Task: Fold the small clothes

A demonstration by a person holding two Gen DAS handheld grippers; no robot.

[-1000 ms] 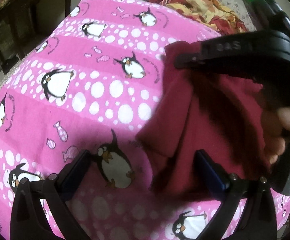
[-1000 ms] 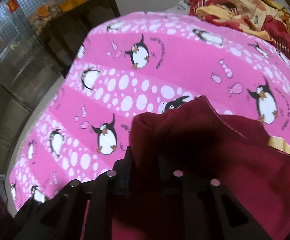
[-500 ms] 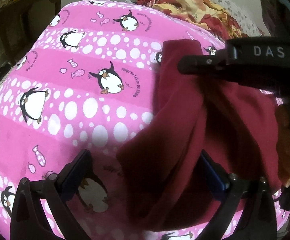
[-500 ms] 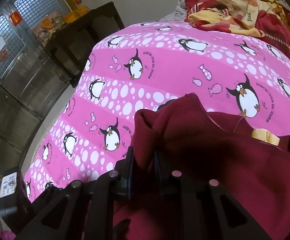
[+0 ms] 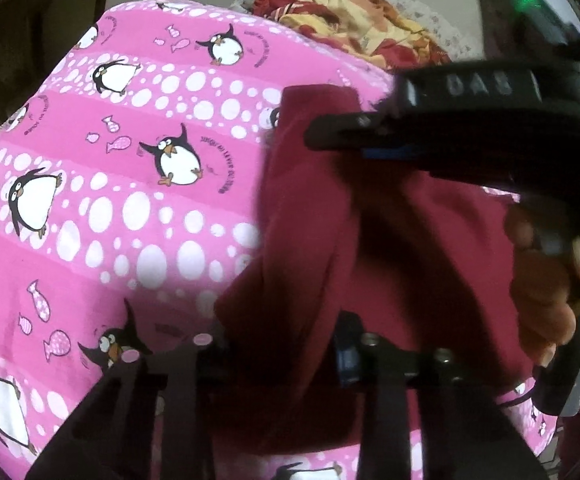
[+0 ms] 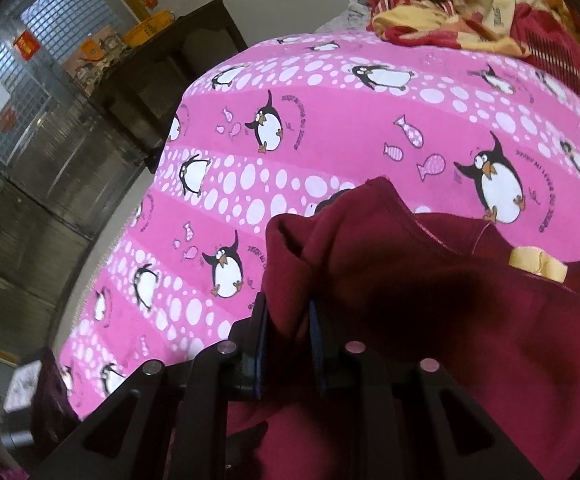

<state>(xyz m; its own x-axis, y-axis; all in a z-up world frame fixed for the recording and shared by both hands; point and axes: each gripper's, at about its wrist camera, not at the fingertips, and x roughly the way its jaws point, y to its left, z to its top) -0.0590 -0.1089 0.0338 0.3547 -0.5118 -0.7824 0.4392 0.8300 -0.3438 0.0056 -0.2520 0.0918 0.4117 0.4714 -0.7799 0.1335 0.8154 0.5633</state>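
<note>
Both tongs are clamped on the maroon garment (image 6: 430, 312): the right gripper (image 6: 286, 344) pinches a bunched edge, the left gripper (image 5: 286, 356) a lower fold. Open pink penguin sheet (image 5: 130, 208) spreads leftward; a crumpled red-yellow blanket (image 6: 470, 4) lies far ahead.

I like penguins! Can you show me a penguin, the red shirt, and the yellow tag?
penguin (image 6: 498, 194), right wrist view, white belly.
red shirt (image 6: 470, 340), right wrist view, middle cloth.
yellow tag (image 6: 536, 264), right wrist view, tag's middle.

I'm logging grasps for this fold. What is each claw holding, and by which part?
The right claw pinches a bunched upper edge of the maroon garment. The left claw is closed on a hanging fold of it.
</note>
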